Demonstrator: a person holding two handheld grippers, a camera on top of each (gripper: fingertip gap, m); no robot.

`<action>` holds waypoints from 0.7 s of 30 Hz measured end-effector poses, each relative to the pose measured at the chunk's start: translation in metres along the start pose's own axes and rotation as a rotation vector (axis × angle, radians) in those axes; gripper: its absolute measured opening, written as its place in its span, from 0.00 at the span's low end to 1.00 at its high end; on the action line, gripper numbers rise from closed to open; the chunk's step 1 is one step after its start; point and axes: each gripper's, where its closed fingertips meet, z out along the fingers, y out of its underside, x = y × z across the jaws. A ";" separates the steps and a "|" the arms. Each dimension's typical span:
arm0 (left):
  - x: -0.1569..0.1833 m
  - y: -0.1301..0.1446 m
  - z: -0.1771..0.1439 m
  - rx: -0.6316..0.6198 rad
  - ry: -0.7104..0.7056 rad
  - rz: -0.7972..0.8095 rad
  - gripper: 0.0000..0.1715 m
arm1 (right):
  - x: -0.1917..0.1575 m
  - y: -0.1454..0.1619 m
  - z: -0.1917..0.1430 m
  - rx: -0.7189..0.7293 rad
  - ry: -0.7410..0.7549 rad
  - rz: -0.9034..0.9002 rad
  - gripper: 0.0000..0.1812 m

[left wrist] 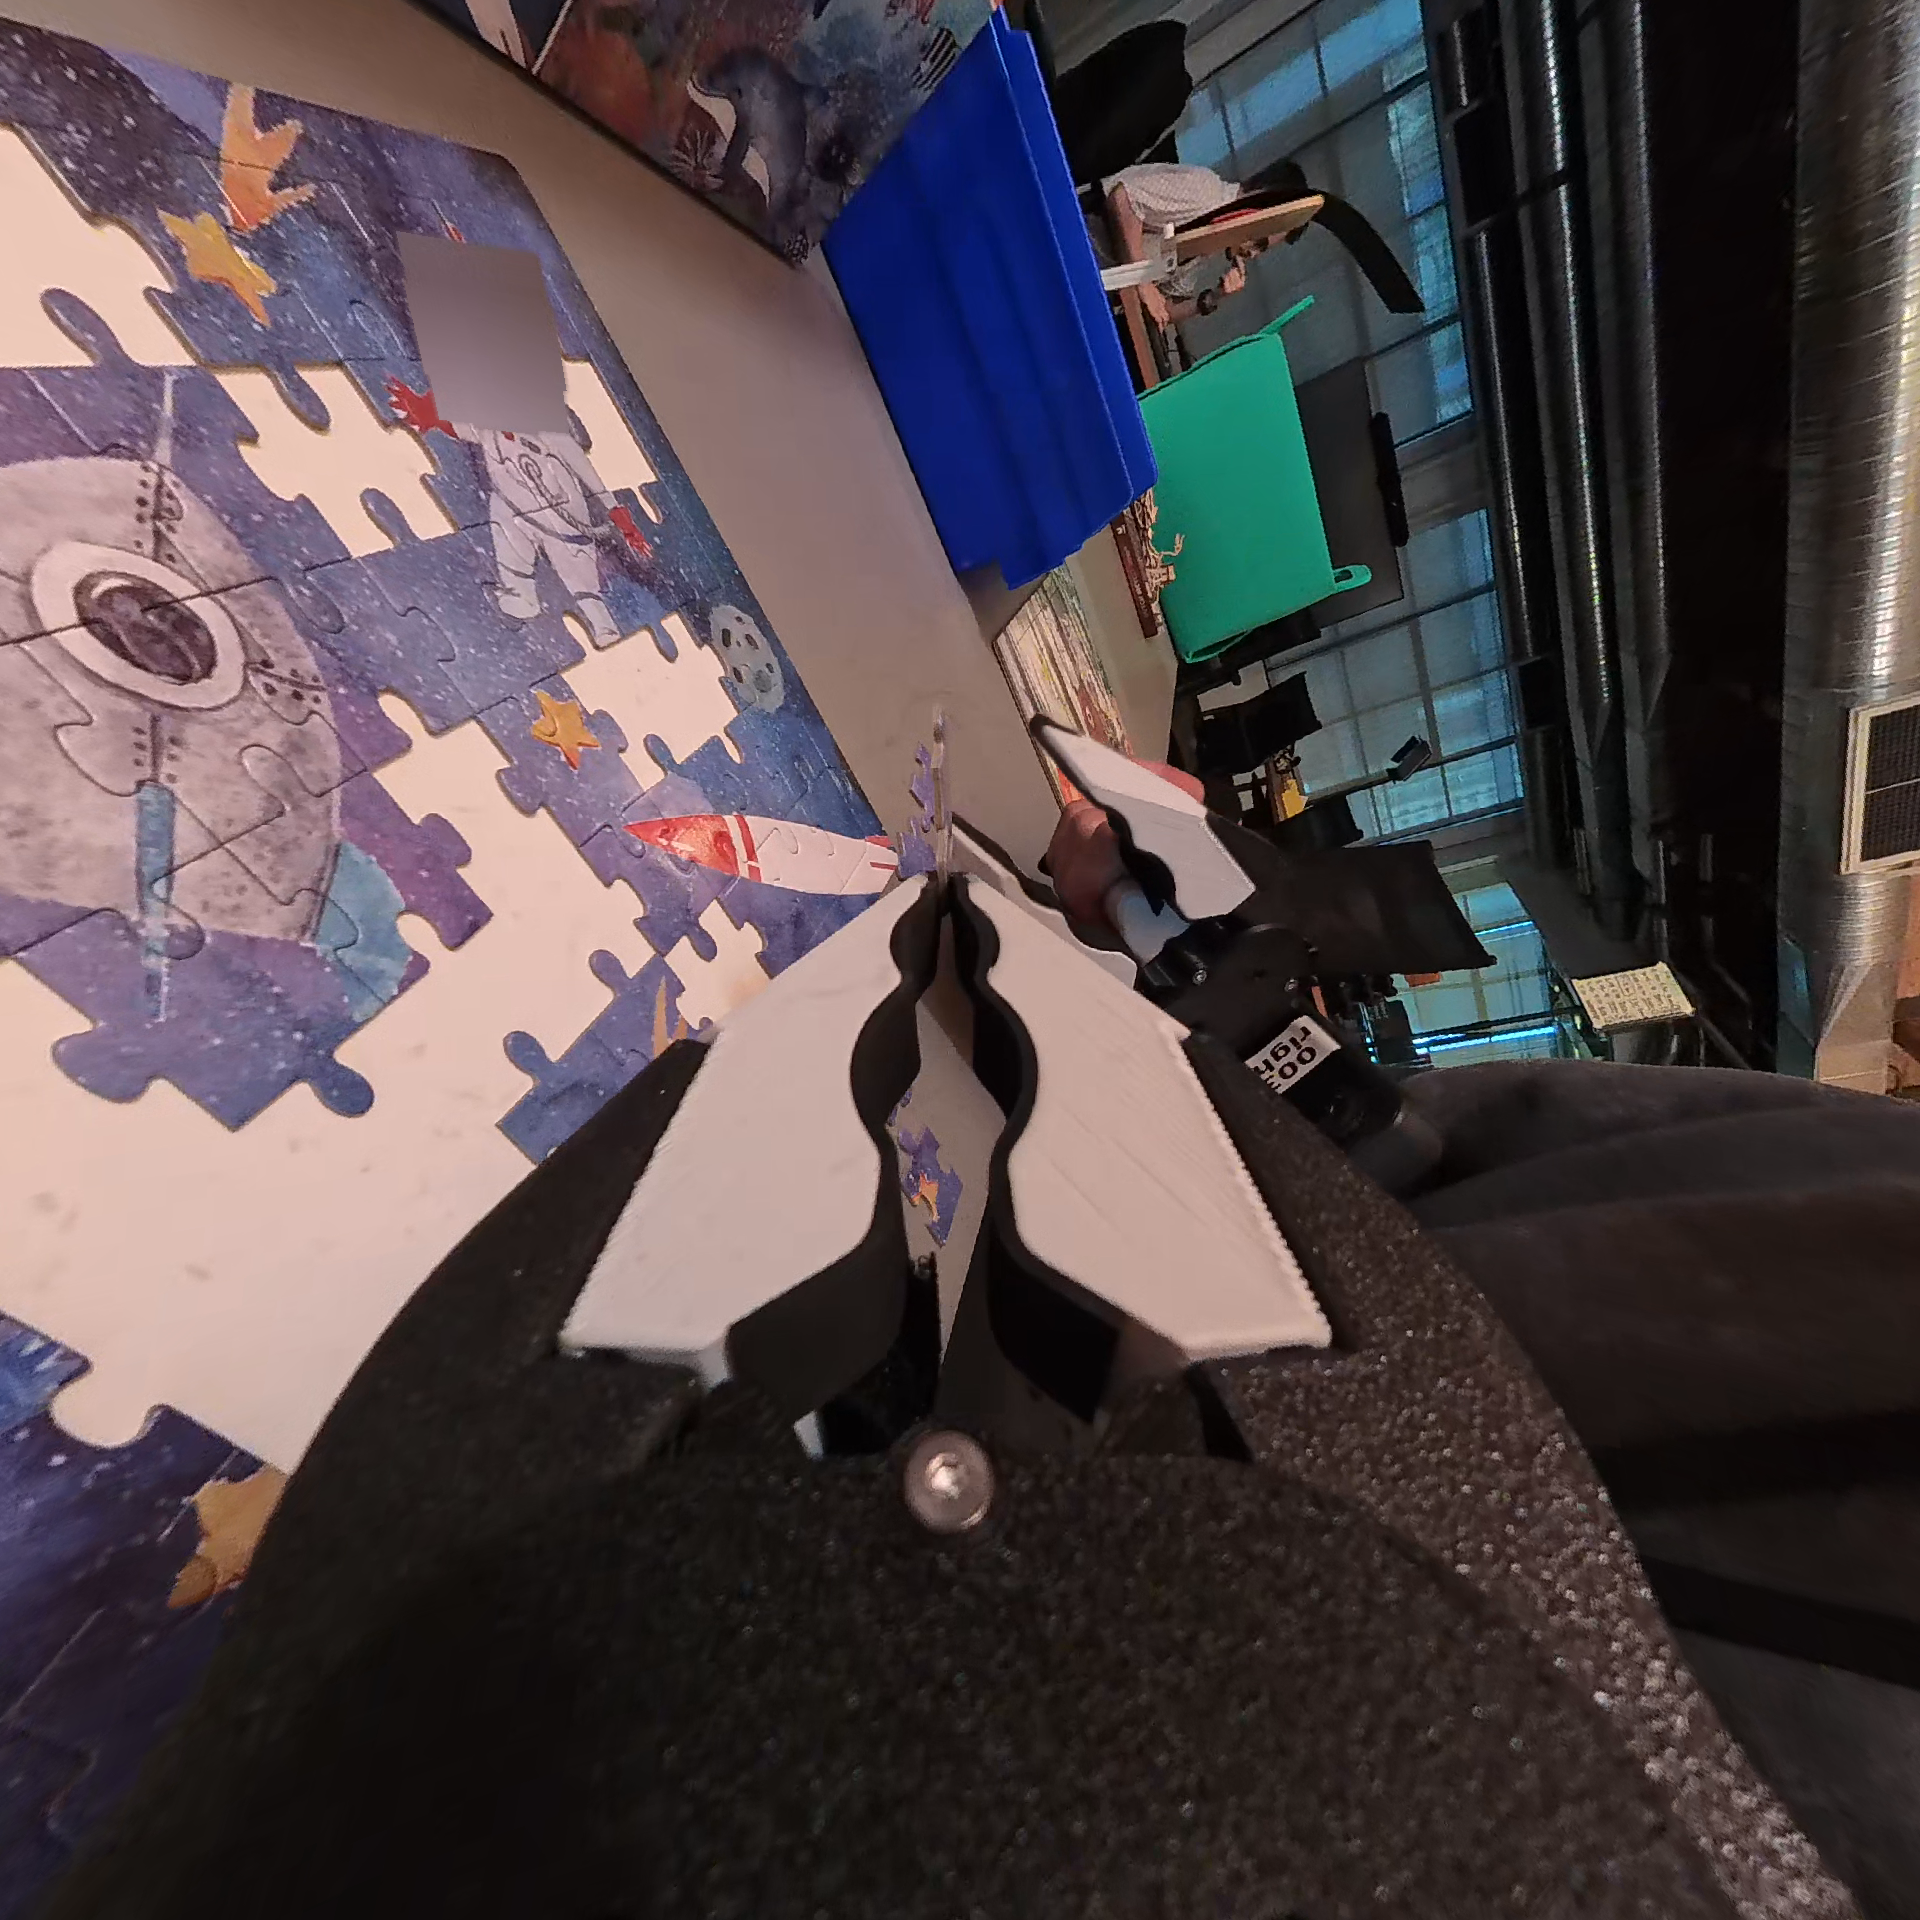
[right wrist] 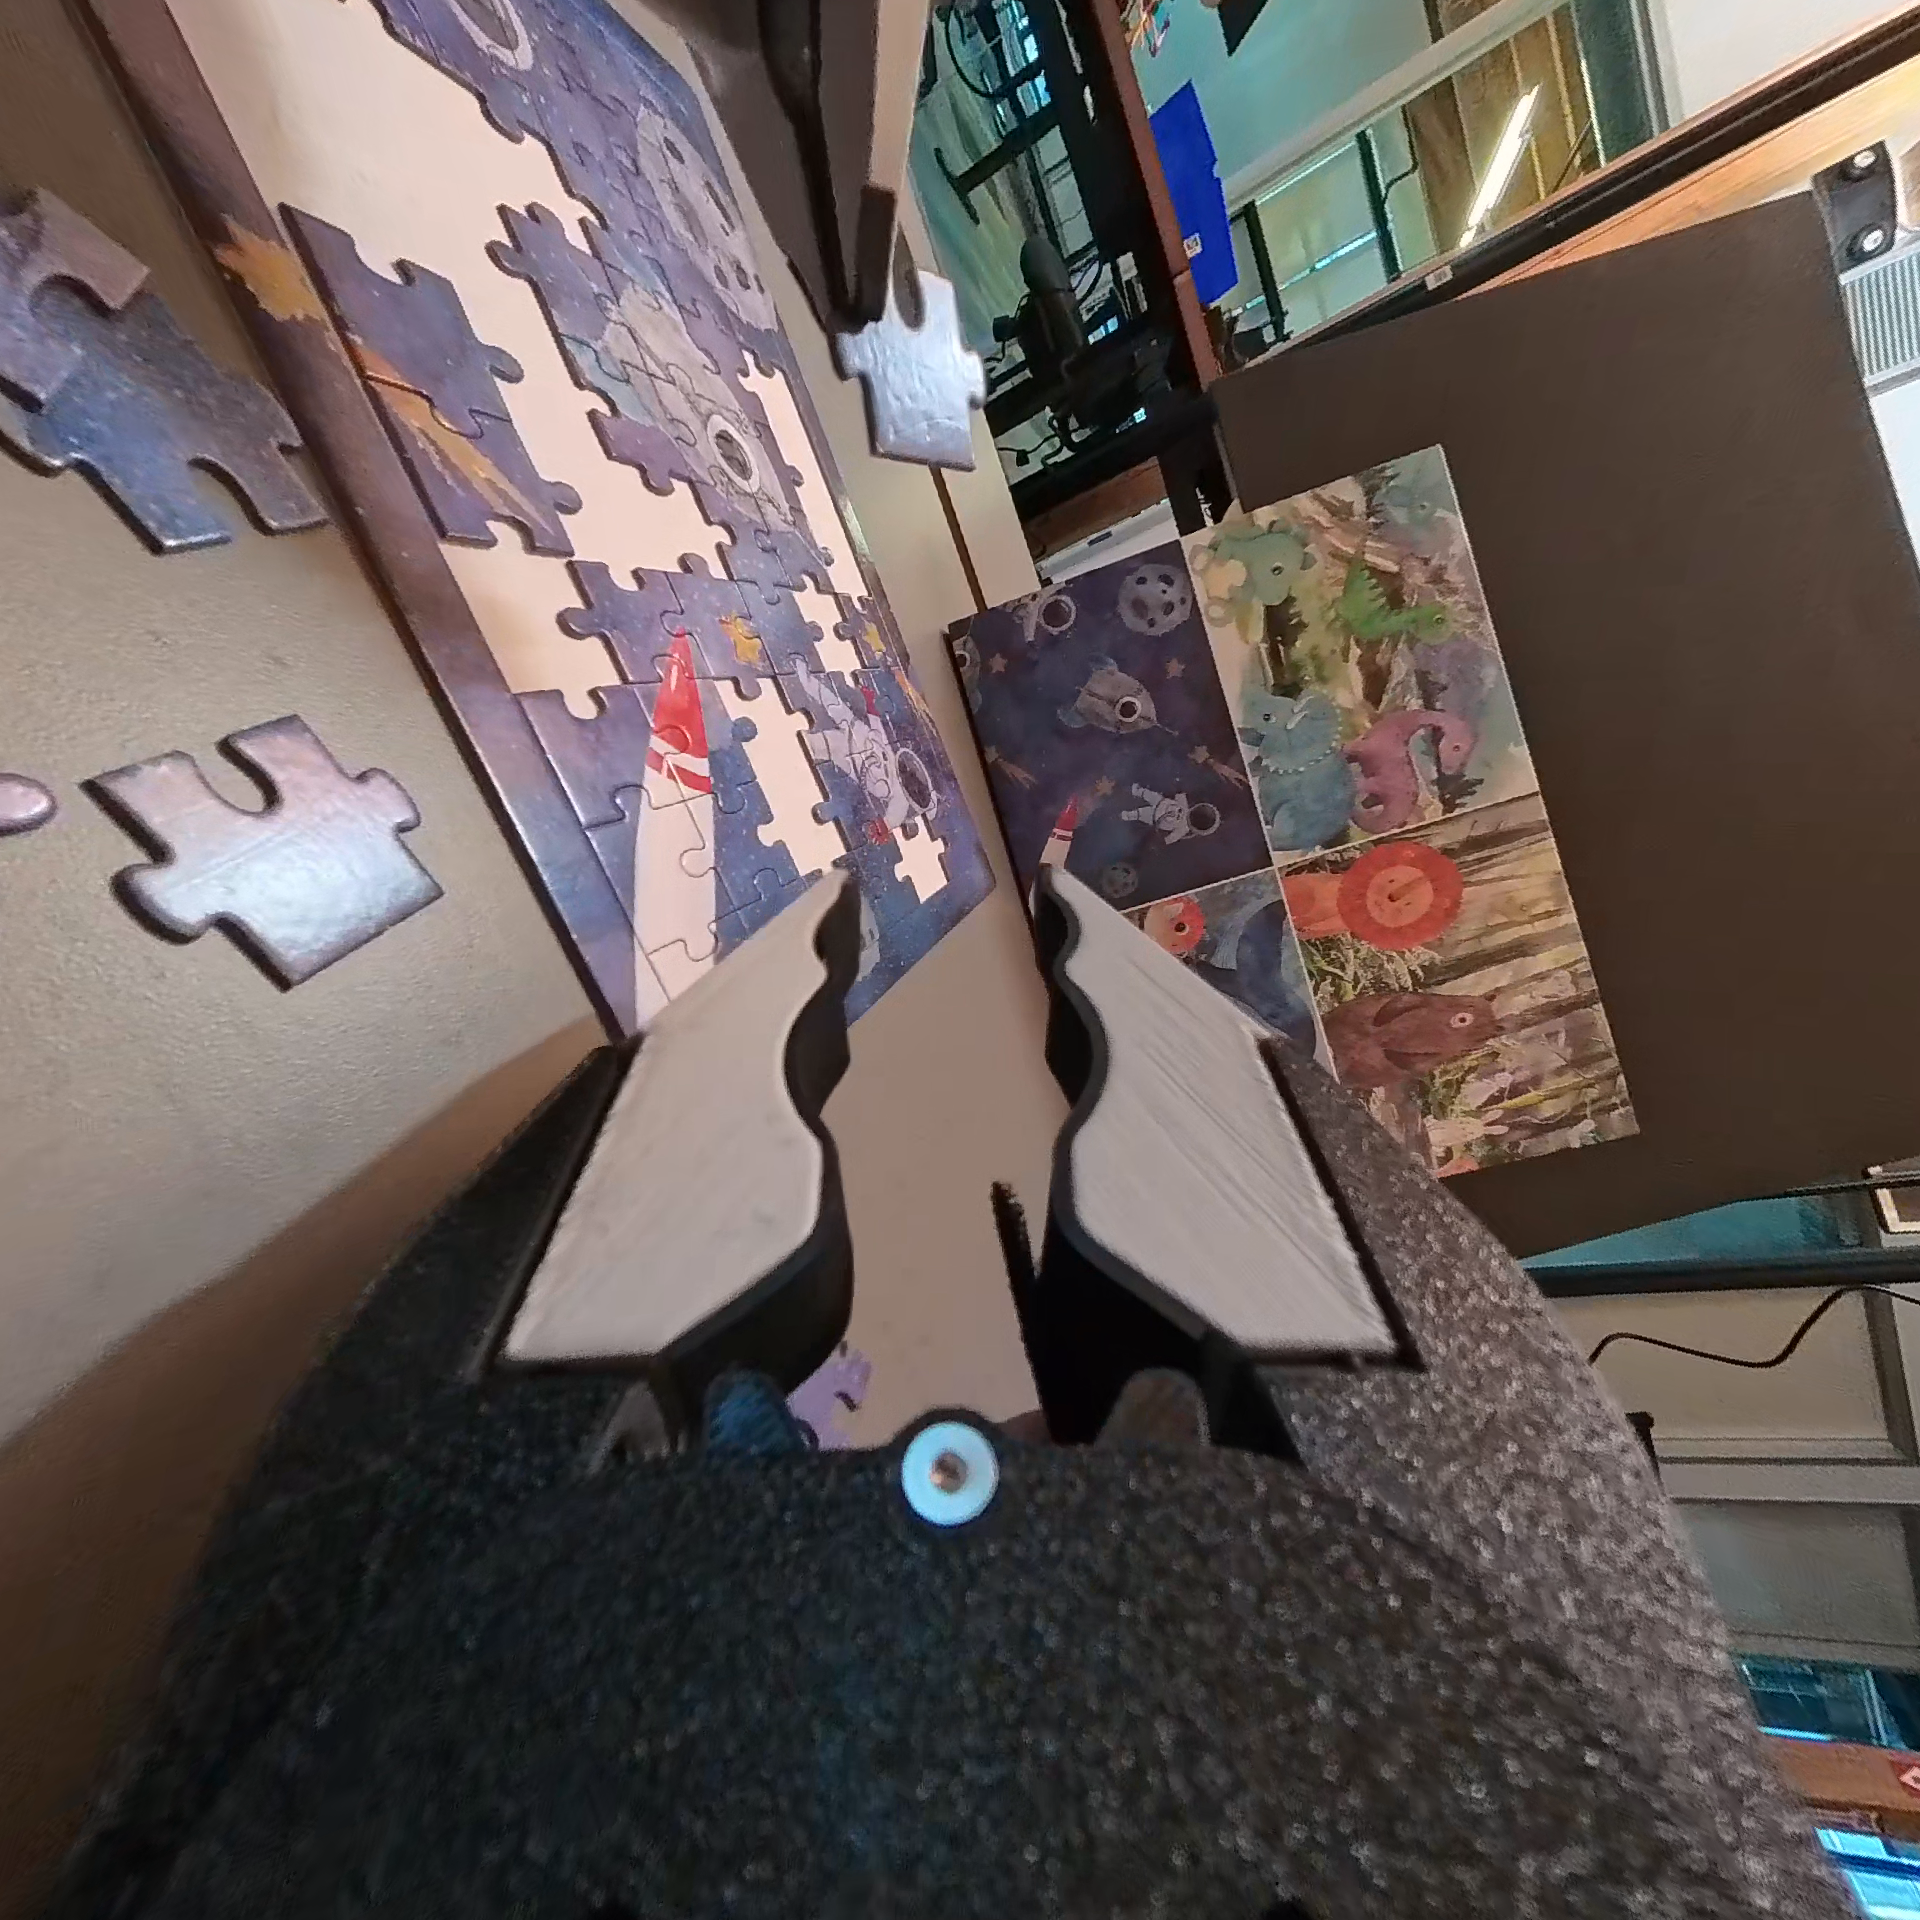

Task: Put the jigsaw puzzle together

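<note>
Gripping a puzzle piece (left wrist: 938,800) edge-on: left tongs (left wrist: 943,883) pinched nearly closed on it, tips meeting, piece sticking out past the tips. Same piece (right wrist: 914,374) visible in right wrist view, hanging in the air off the far tongs, grey back side toward the camera, above the far part of the puzzle.

Right tongs (right wrist: 951,904) spread wide, nothing between the fingers, hovering over bare tabletop (right wrist: 956,1122) between puzzle and box. Also seen in left wrist view (left wrist: 1132,821), held by a hand (left wrist: 1081,862).

Puzzle (left wrist: 343,665) flat in its tray on tabletop, partly assembled: space scene, grey spaceship, astronaut, red-and-white rocket (left wrist: 764,847) near the tray corner closest to left tongs. Many cream gaps open across the middle and near edge of the tray.

Loose pieces on tabletop outside the tray edge: one (right wrist: 270,847) near, another cluster (right wrist: 135,384) farther along the same edge. Small piece (left wrist: 928,1179) on tabletop under the left fingers.

Puzzle box (right wrist: 1299,821) with picture panels standing just past the tray. Blue bins (left wrist: 987,312) and a green bin (left wrist: 1236,509) at the far tabletop edge.
</note>
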 end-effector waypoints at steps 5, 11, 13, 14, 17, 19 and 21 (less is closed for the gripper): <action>-0.018 -0.013 0.016 -0.033 -0.142 0.018 0.01 | 0.019 0.004 0.007 -0.032 -0.160 0.158 0.10; -0.028 -0.075 0.080 -0.074 -0.248 -0.010 0.01 | 0.067 0.033 0.059 -0.283 -0.653 0.396 0.15; -0.044 -0.081 0.094 -0.061 -0.266 -0.091 0.01 | 0.084 0.056 0.101 -0.322 -0.513 0.545 0.03; -0.049 -0.081 0.101 -0.052 -0.259 -0.145 0.01 | 0.088 0.066 0.118 -0.320 -0.437 0.658 0.00; -0.069 -0.071 0.113 -0.047 -0.301 -0.262 0.01 | 0.066 0.072 0.137 -0.213 -0.412 0.983 0.00; -0.073 -0.068 0.116 -0.040 -0.332 -0.265 0.01 | 0.043 0.072 0.134 -0.216 -0.483 0.933 0.00; -0.073 -0.072 0.115 -0.018 -0.350 -0.259 0.01 | 0.033 0.071 0.131 -0.198 -0.486 0.795 0.00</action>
